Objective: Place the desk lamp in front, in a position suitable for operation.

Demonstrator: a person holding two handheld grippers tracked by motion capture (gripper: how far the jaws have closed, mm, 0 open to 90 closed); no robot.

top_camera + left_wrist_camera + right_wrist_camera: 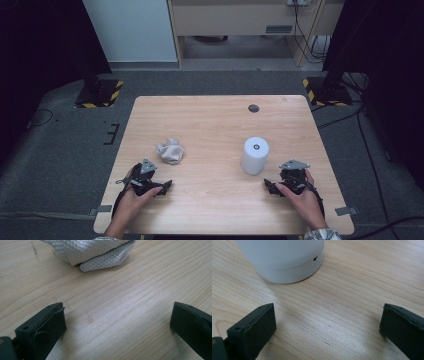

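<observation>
A crumpled silvery quilted cloth (170, 151) lies on the wooden table (215, 120), left of centre. A white upright cylinder (255, 155) stands right of centre. My left gripper (156, 186) rests on the table just in front of the cloth, held by a hand. In the left gripper view its jaws stand wide apart over bare wood, the cloth (92, 252) a short way ahead. My right gripper (274, 186) rests by the cylinder's near right side. In the right gripper view the jaws are spread, with the cylinder's base (287, 262) ahead of them.
A dark round grommet (253, 108) sits near the table's far edge. Two black stands with yellow-striped bases (97, 95) (327, 92) flank the far corners on the grey floor. Cables trail at the right.
</observation>
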